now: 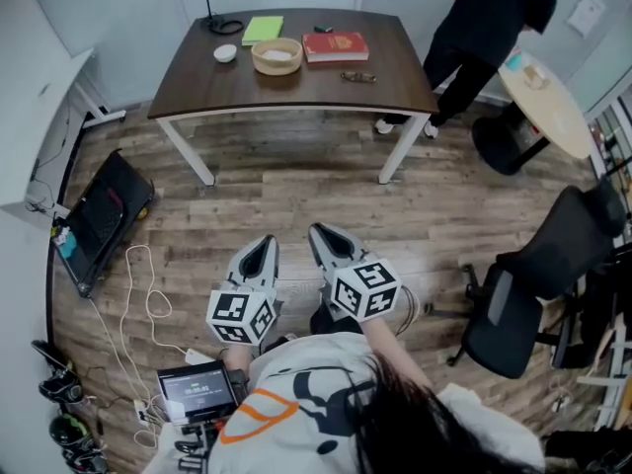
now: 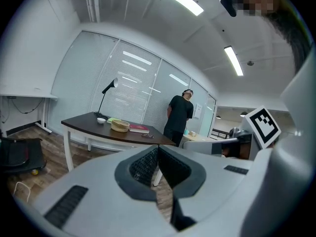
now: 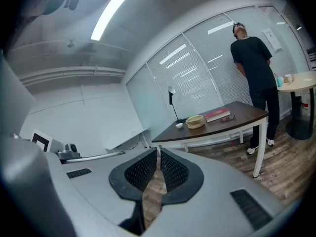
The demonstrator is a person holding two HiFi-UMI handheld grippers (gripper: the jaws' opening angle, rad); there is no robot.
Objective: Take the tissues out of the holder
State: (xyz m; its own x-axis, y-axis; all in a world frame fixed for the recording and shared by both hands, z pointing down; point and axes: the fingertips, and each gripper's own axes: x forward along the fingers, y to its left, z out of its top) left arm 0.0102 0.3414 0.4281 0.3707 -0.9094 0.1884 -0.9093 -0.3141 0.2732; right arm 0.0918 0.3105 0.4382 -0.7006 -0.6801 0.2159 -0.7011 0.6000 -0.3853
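Tan holder (image 1: 260, 64) with white tissues (image 1: 277, 54) sits on the table (image 1: 197, 79). Only the head view shows both grippers well short of that table. Left gripper (image 1: 265, 241) jaws meet on nothing, and right gripper (image 1: 320, 229) jaws nearly touch, empty.

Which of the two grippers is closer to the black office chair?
The right. The right gripper is held on the side towards the chair, though well apart from it. The left gripper sits beyond the right one, farther from the chair.
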